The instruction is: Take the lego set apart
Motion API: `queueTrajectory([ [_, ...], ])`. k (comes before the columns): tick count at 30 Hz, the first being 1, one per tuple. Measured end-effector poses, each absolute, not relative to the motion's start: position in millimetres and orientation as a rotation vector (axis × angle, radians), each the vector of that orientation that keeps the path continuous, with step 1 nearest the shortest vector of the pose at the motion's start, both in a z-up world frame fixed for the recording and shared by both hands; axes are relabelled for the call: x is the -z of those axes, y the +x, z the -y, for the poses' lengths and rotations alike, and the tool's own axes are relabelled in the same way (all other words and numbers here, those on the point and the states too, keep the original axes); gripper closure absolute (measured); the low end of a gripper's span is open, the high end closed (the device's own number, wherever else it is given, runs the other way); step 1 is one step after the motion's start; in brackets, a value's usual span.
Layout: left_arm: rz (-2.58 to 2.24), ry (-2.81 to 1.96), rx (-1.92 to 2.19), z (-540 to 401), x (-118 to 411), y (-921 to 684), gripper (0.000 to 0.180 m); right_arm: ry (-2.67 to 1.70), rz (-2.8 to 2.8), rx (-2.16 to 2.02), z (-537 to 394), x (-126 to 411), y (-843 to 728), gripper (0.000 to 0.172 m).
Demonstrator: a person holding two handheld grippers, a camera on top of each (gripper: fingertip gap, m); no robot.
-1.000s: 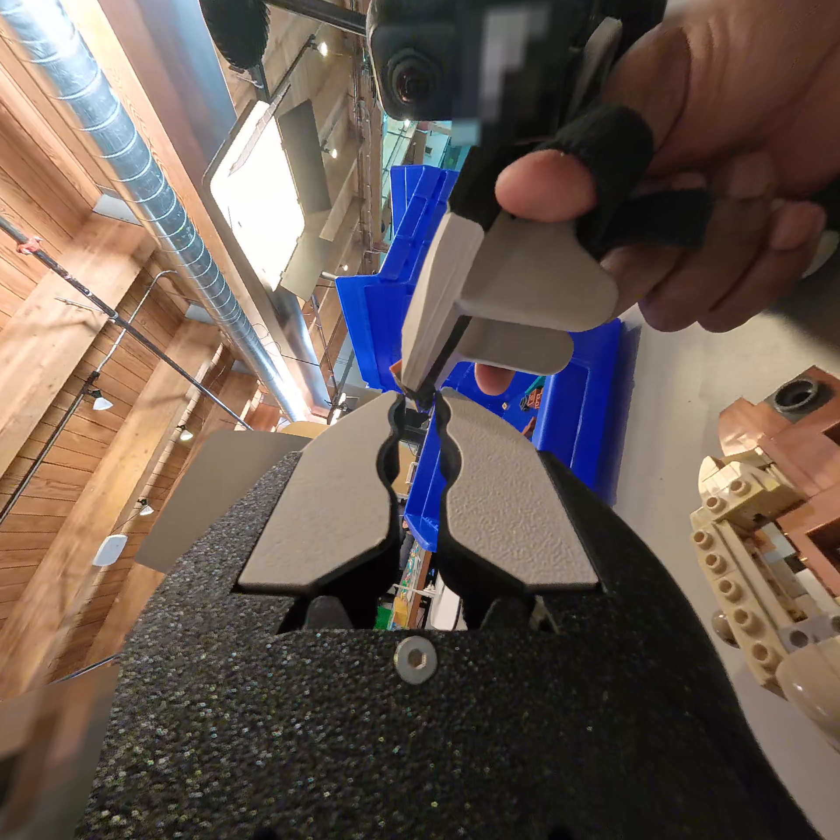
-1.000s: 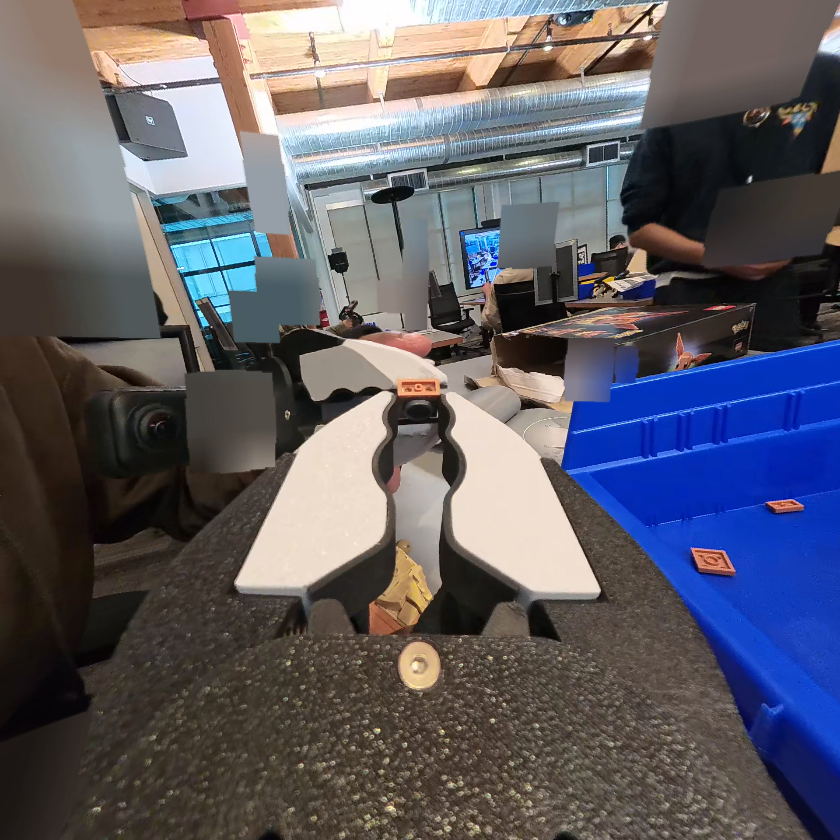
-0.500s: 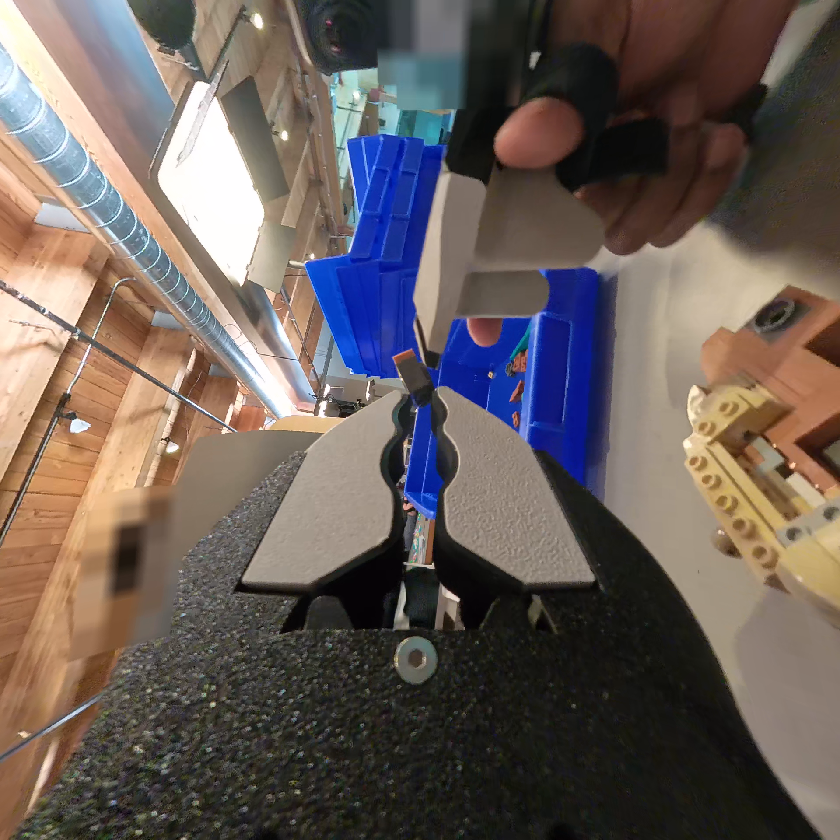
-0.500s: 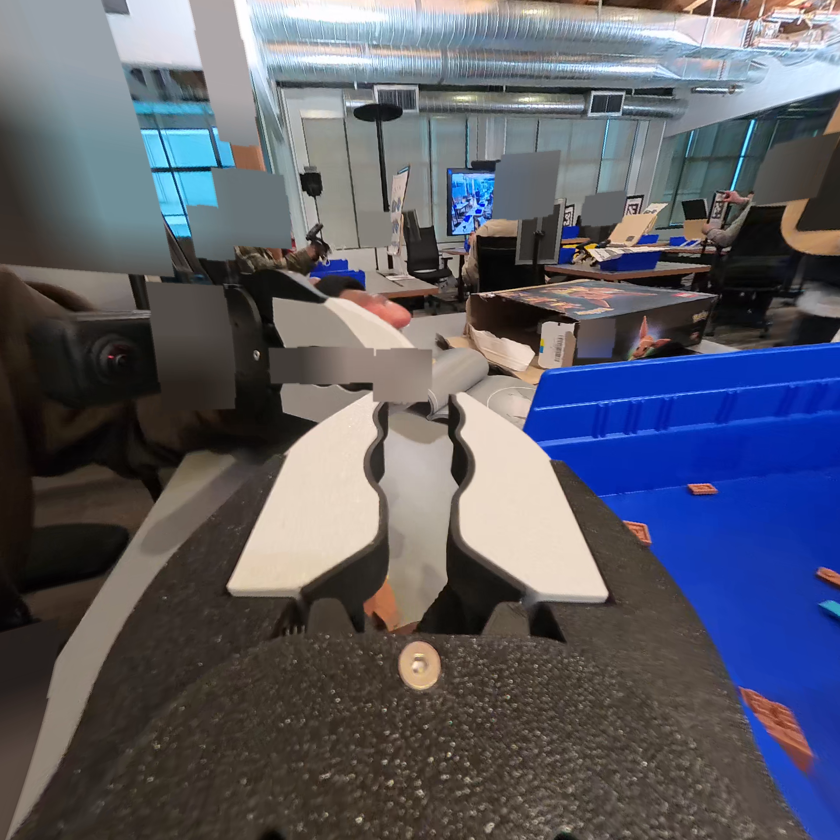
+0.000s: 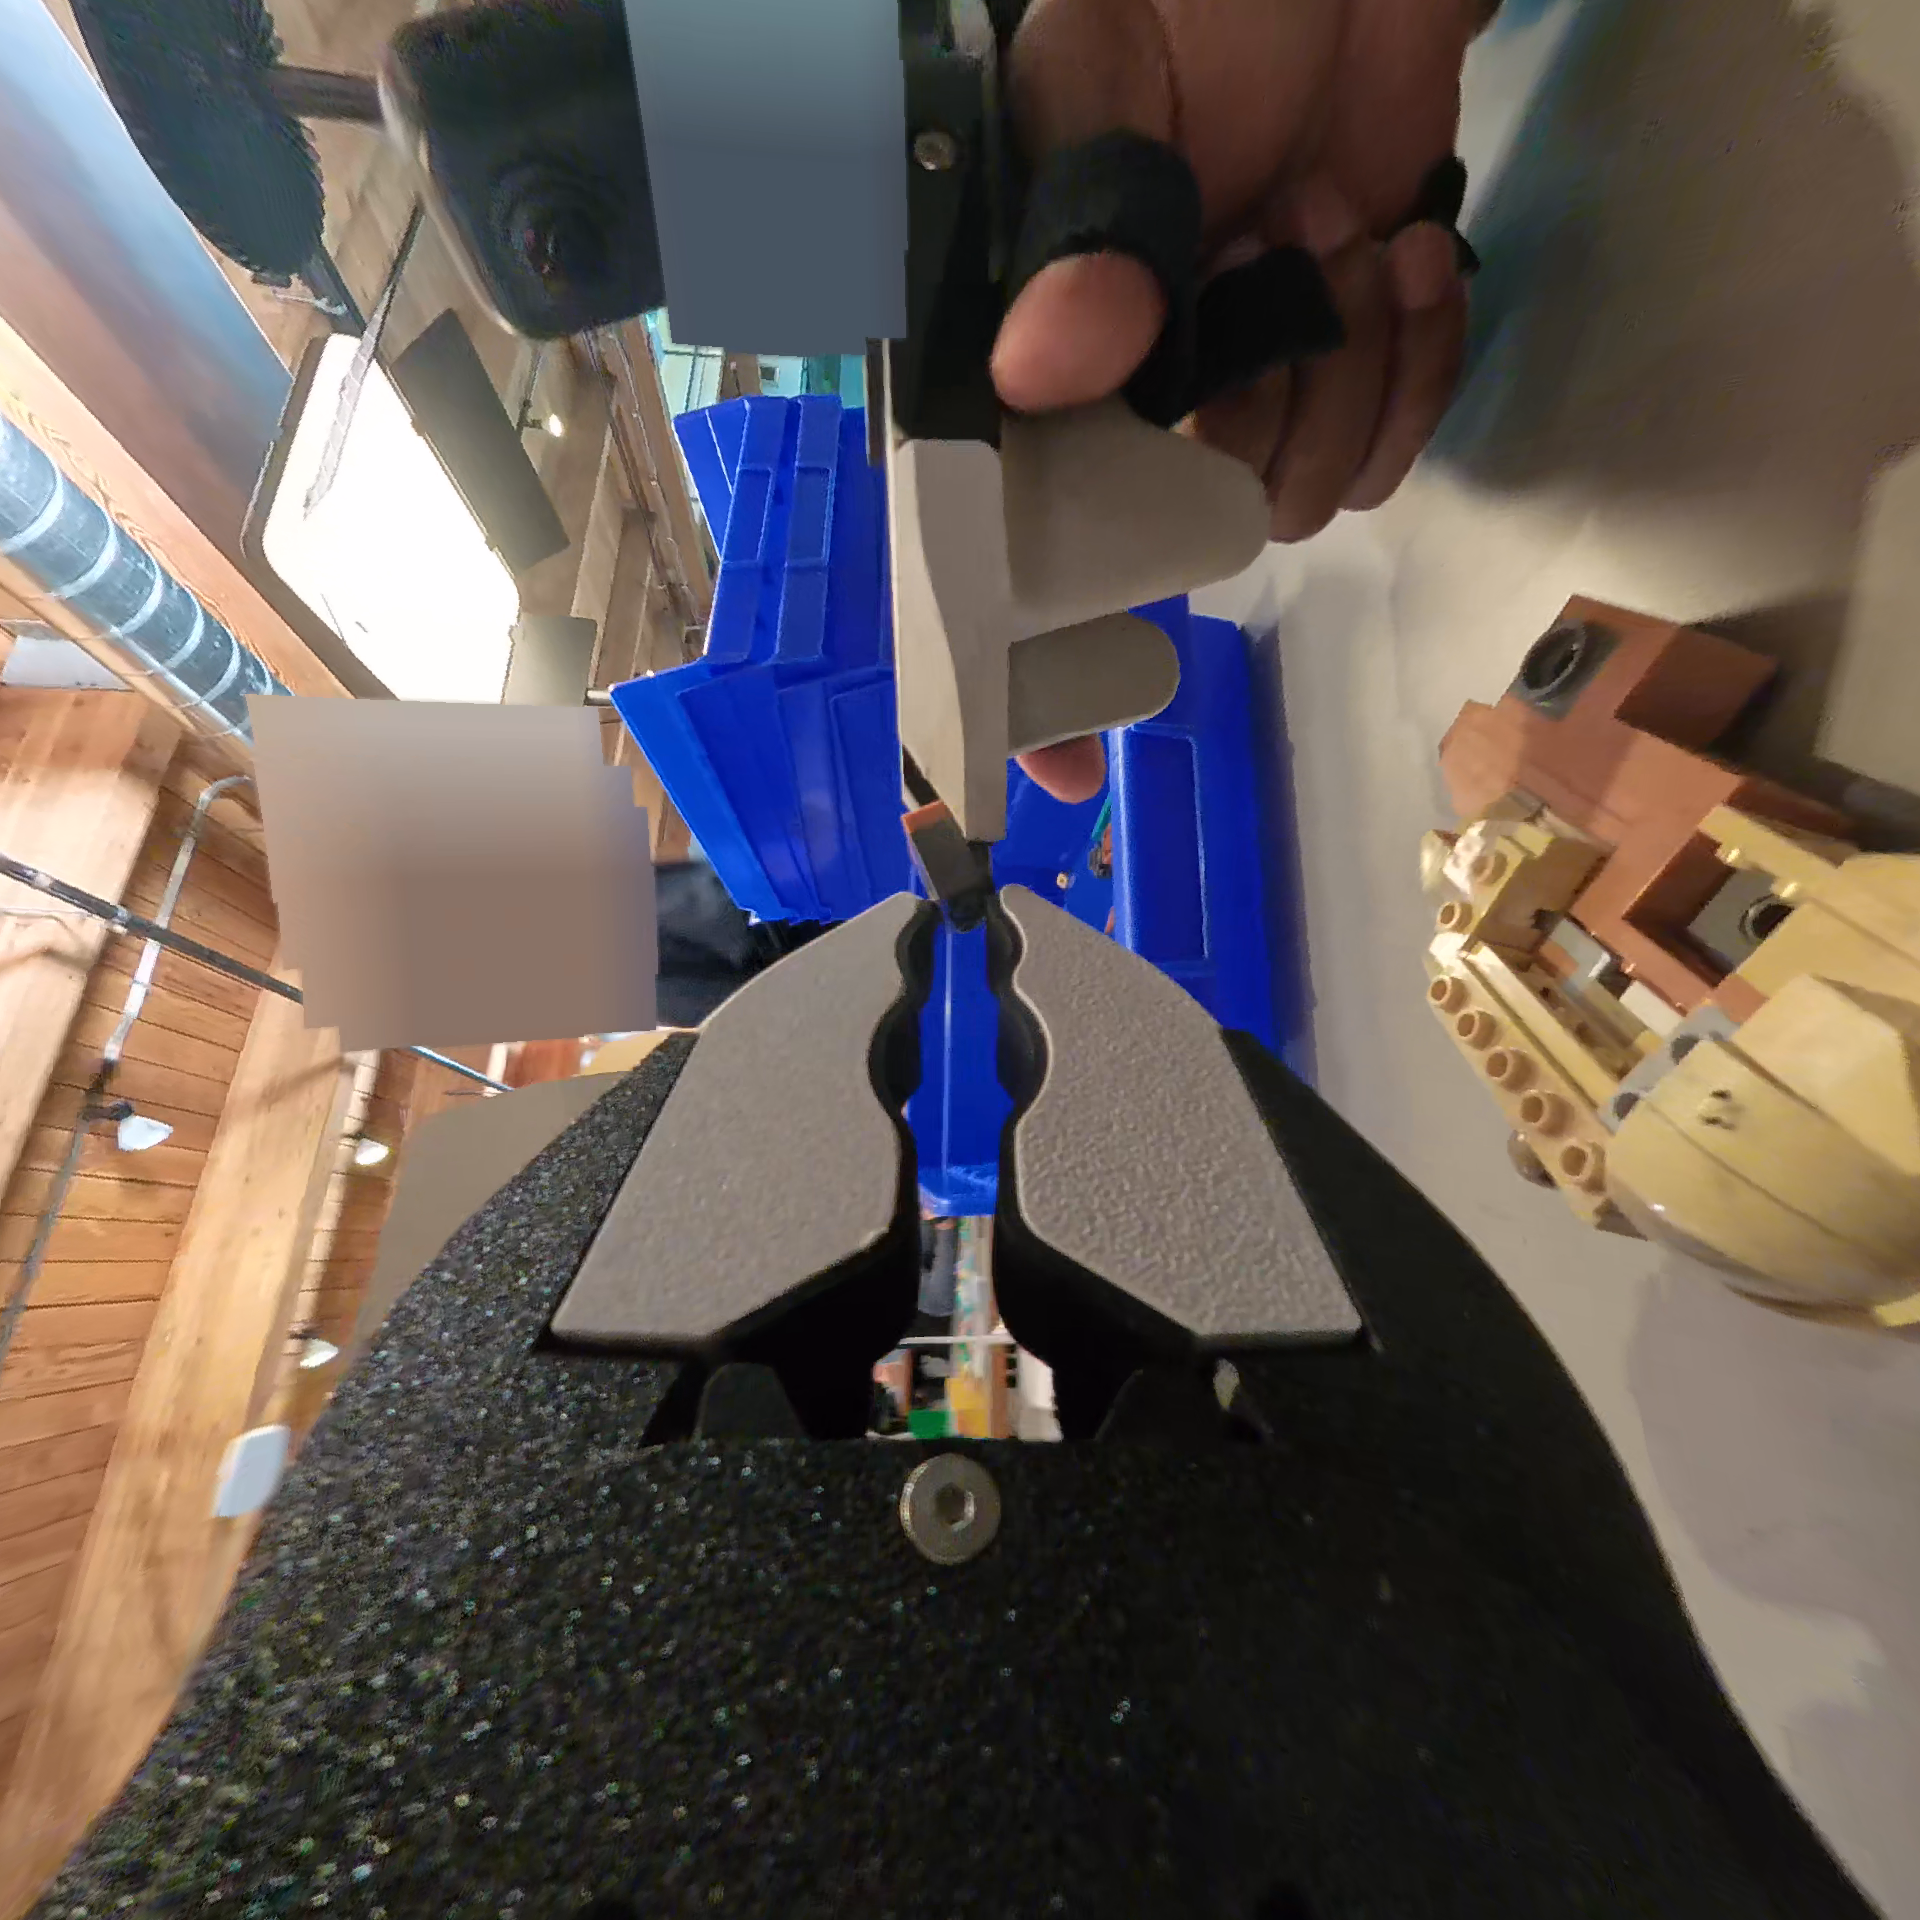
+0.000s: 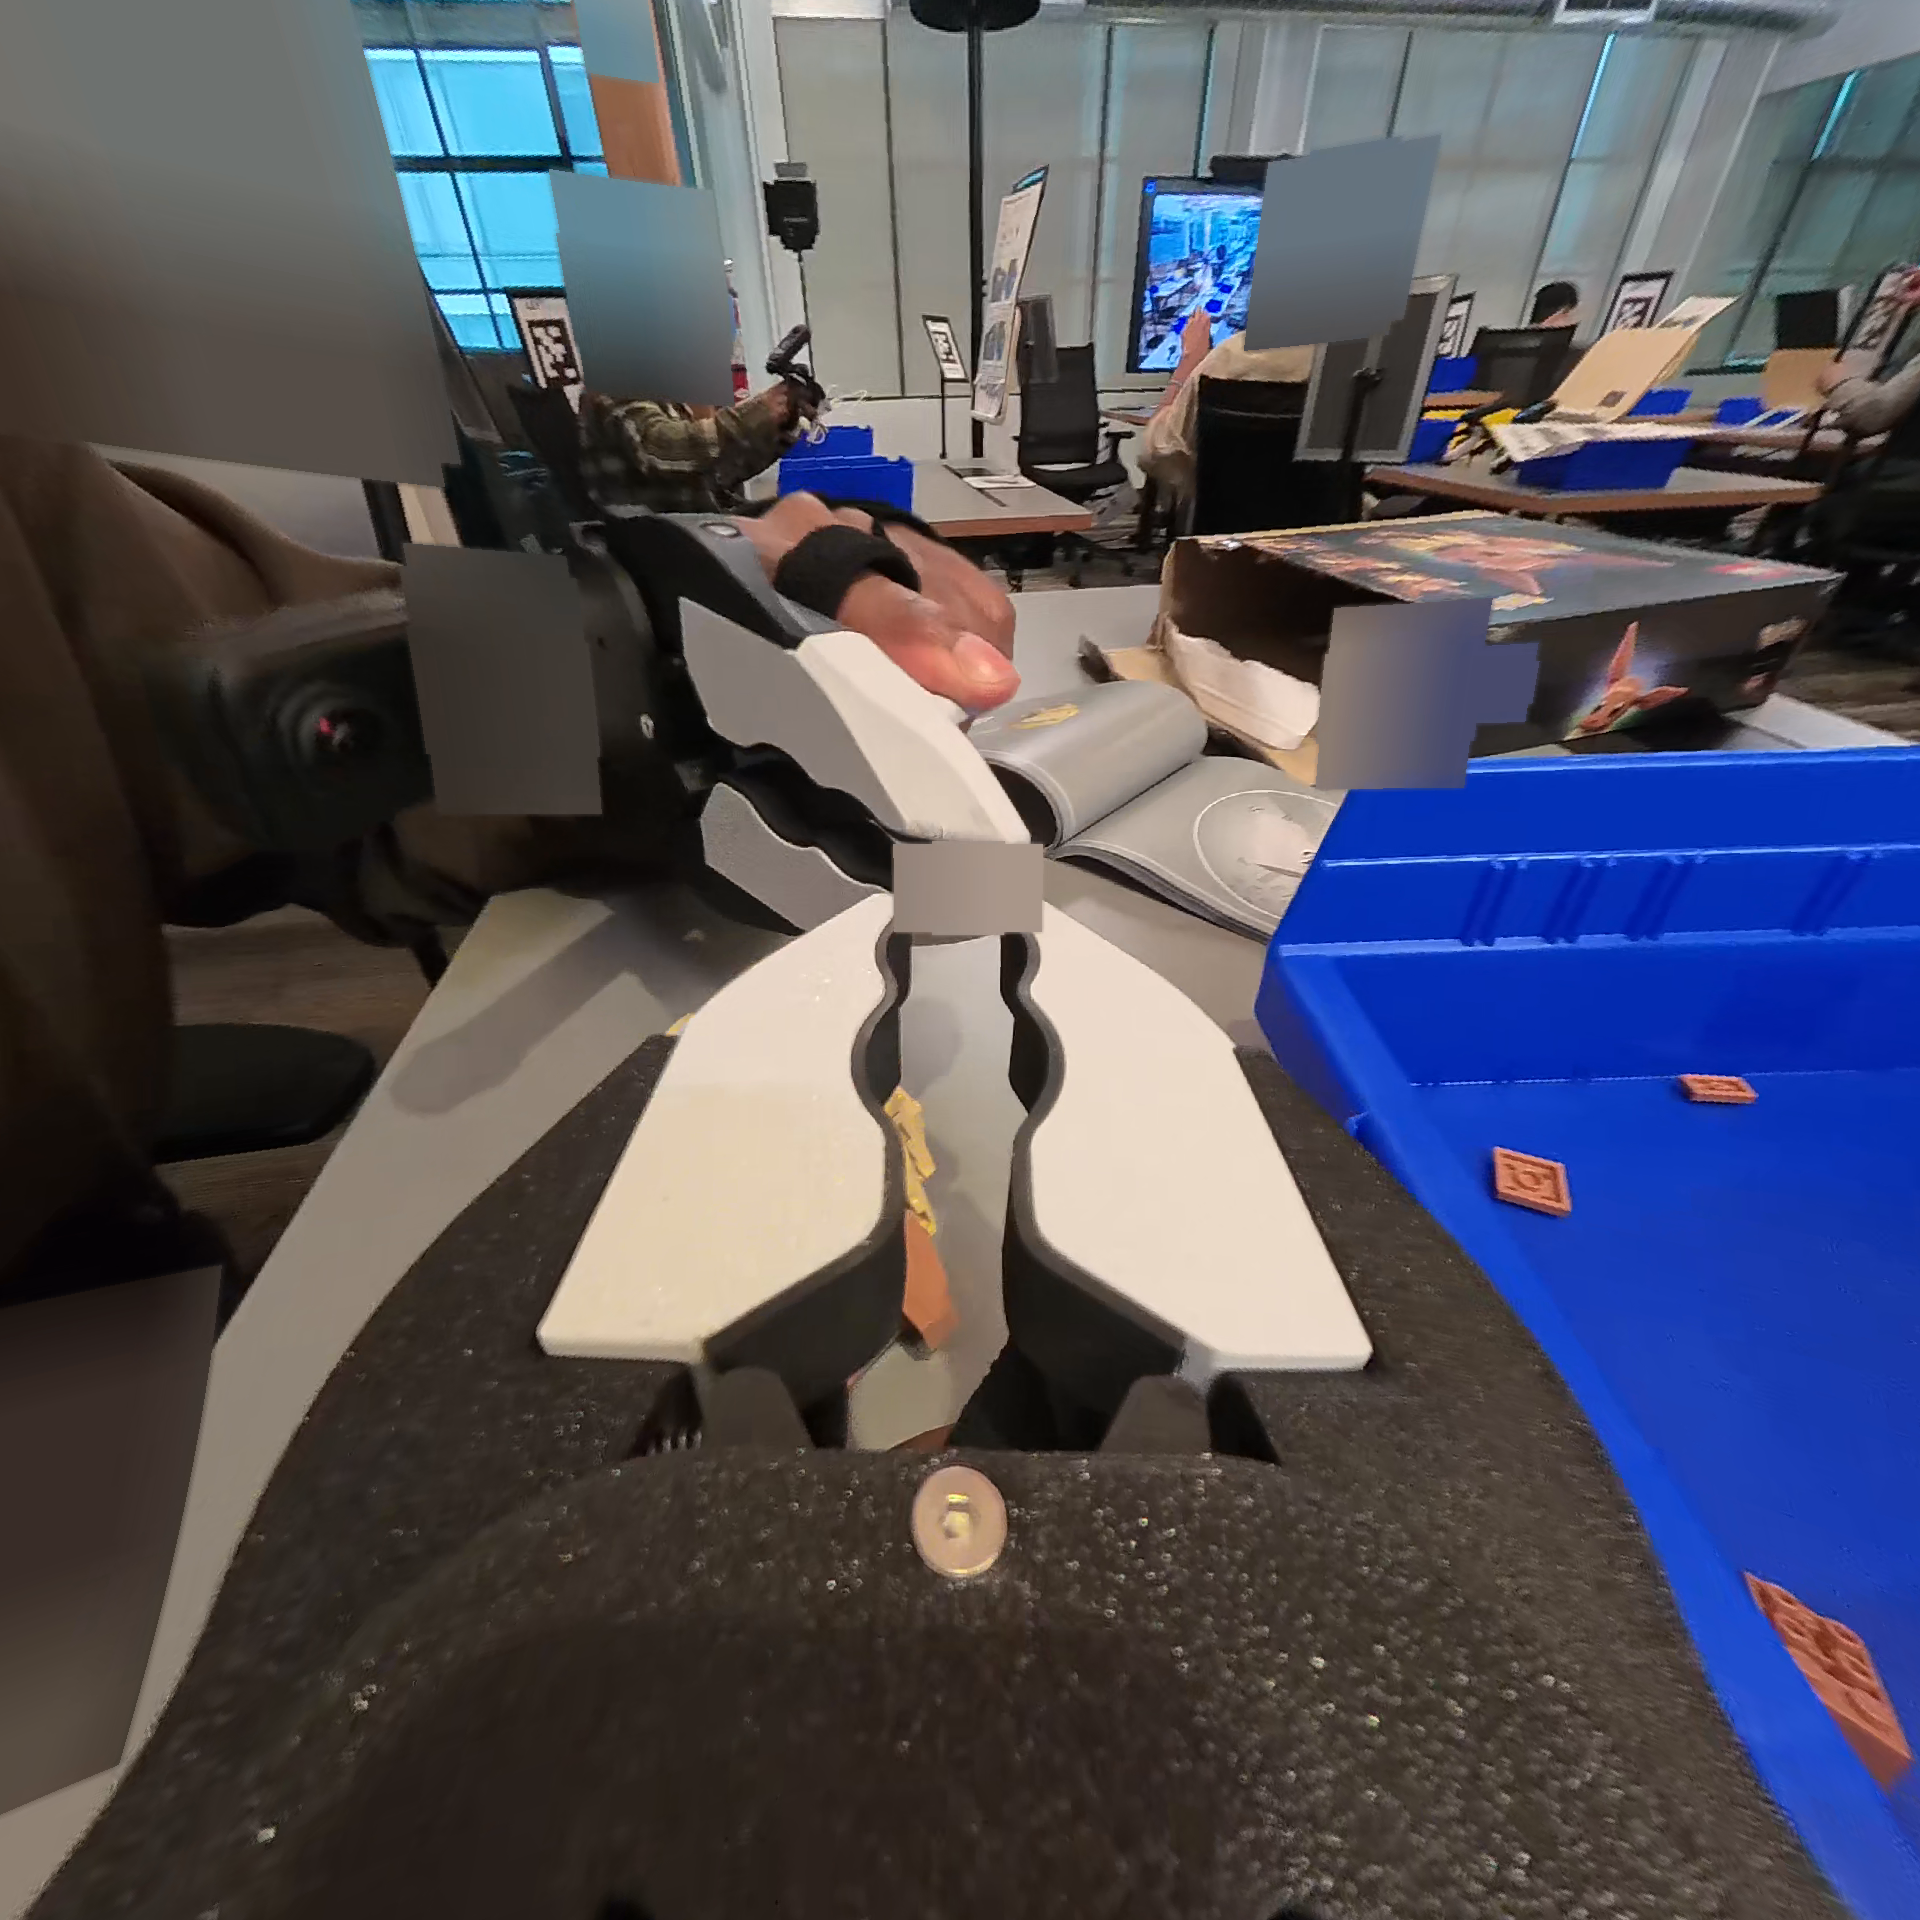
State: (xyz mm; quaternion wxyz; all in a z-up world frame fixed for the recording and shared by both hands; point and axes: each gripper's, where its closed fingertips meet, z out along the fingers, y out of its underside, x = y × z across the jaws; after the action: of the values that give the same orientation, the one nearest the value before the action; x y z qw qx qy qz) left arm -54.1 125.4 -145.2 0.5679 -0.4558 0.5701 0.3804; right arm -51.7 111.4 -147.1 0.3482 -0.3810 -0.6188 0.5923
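Observation:
My left gripper (image 5: 961, 914) is shut on the lower end of a small orange plate (image 5: 938, 857), which stands up from its fingertips in the left wrist view. My right gripper (image 5: 966, 821), held by a hand, comes down from above, and its fingertips close on the plate's upper end. In the right wrist view a blurred patch covers the tips of my right gripper (image 6: 961, 940). The left gripper's fingers (image 6: 914, 758) reach in from the left and meet them there.
A tan and brown brick model (image 5: 1662, 987) sits on the grey table (image 6: 520, 987), close to the right of the left gripper. A blue bin (image 6: 1558, 935) with several orange plates (image 6: 1530, 1179) stands to the right. An open booklet (image 6: 1174, 790) and a cardboard box (image 6: 1507, 592) lie behind. The tips of both grippers are at nearly the same place.
A second ago the right gripper held the plate while the left closed on it. The right then opened and drew back, leaving the plate in the left. Now it has closed at the plate again.

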Motion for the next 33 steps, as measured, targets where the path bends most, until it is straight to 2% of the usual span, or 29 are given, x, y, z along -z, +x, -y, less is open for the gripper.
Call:
queueTrajectory([
  [3, -1.270, -1.165, -0.704, -126.0, 145.9, -54.3, 0.170, -0.957, 1.581, -1.511, -114.5, 145.1, -50.7, 0.156],
  [8, -1.117, -1.379, -0.133, -118.9, 144.6, -53.0, 0.157, -0.879, 1.545, -1.496, -118.1, 138.5, -45.9, 0.156],
  [15, -0.974, -1.462, 0.390, -108.1, 140.3, -42.1, 0.155, -0.778, 1.606, -1.435, -104.9, 142.9, -43.8, 0.156],
  [22, -0.996, -1.470, 0.468, -104.1, 146.8, -35.1, 0.164, -0.749, 1.621, -1.429, -100.9, 145.5, -43.0, 0.156],
  [33, -1.180, -1.532, 0.167, -105.4, 166.3, -41.9, 0.164, -0.706, 1.730, -1.235, -105.8, 160.7, -42.4, 0.150],
])
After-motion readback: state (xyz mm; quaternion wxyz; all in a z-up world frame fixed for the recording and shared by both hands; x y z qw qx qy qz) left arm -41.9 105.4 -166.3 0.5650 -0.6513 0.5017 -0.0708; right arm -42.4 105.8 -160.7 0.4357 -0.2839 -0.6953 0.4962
